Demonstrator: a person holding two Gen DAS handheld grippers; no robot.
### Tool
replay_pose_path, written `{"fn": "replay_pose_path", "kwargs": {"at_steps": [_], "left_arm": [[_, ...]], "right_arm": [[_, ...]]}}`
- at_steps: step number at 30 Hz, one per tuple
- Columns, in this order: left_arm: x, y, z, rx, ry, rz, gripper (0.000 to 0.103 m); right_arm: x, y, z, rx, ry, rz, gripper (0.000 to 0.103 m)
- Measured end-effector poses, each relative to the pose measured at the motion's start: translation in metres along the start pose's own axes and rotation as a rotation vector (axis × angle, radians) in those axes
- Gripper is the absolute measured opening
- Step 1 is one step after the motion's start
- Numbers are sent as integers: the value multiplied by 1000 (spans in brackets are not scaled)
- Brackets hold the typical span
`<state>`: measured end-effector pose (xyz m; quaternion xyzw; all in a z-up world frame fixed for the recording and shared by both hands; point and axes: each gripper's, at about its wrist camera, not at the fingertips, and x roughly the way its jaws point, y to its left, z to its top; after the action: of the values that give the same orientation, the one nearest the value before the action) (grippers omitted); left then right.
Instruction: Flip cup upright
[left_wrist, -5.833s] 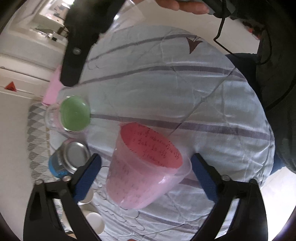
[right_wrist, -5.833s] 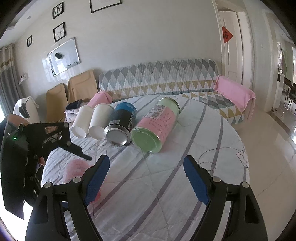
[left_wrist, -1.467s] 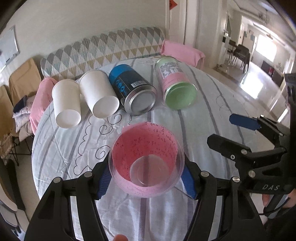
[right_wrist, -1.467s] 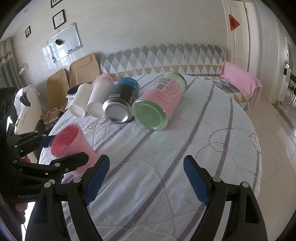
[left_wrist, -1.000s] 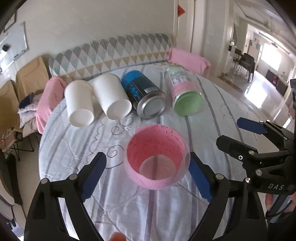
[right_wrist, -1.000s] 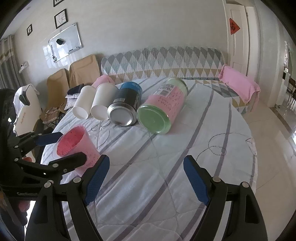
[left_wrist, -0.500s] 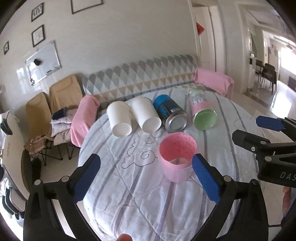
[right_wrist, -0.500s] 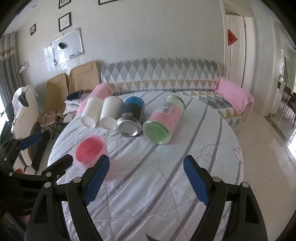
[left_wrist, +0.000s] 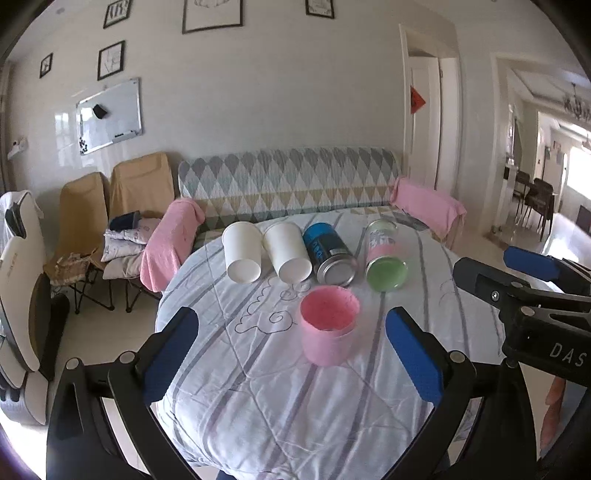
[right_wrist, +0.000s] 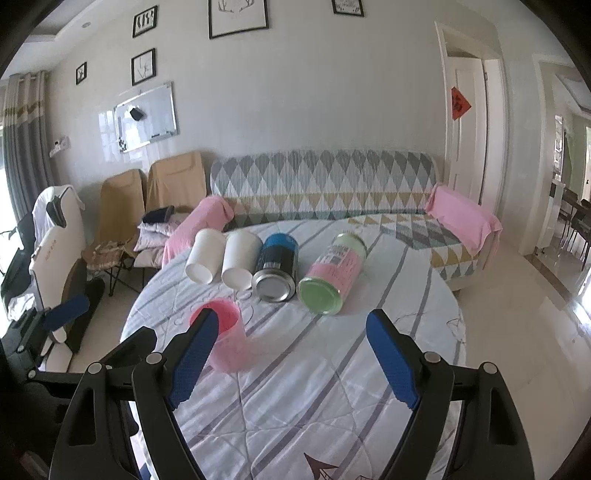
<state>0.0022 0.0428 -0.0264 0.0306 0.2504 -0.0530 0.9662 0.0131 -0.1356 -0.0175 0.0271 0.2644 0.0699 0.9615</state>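
The pink cup stands upright, mouth up, on the round table's striped cloth. It also shows in the right wrist view, partly behind a blue finger pad. My left gripper is open and empty, pulled back from the cup, which stands free between and beyond its fingers. My right gripper is open and empty over the near part of the table, with the cup to its left.
Behind the cup lie two white paper cups, a blue can and a green-lidded jar, all on their sides. A patterned sofa and chairs stand beyond the table.
My left gripper held the pink cup upright, then opened and let it go on the table. It has since drawn back and up. The right gripper has also drawn back.
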Motion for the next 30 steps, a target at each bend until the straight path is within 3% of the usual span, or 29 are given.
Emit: {"fn": "replay_pose_path", "kwargs": {"at_steps": [13, 30], "left_arm": [[-5, -20, -1, -31, -11, 69, 103], [-9, -38, -2, -30, -29, 121, 103]], "right_arm": [[-24, -21, 0, 22, -97, -24, 83], [-22, -47, -5, 61, -102, -17, 83]]}}
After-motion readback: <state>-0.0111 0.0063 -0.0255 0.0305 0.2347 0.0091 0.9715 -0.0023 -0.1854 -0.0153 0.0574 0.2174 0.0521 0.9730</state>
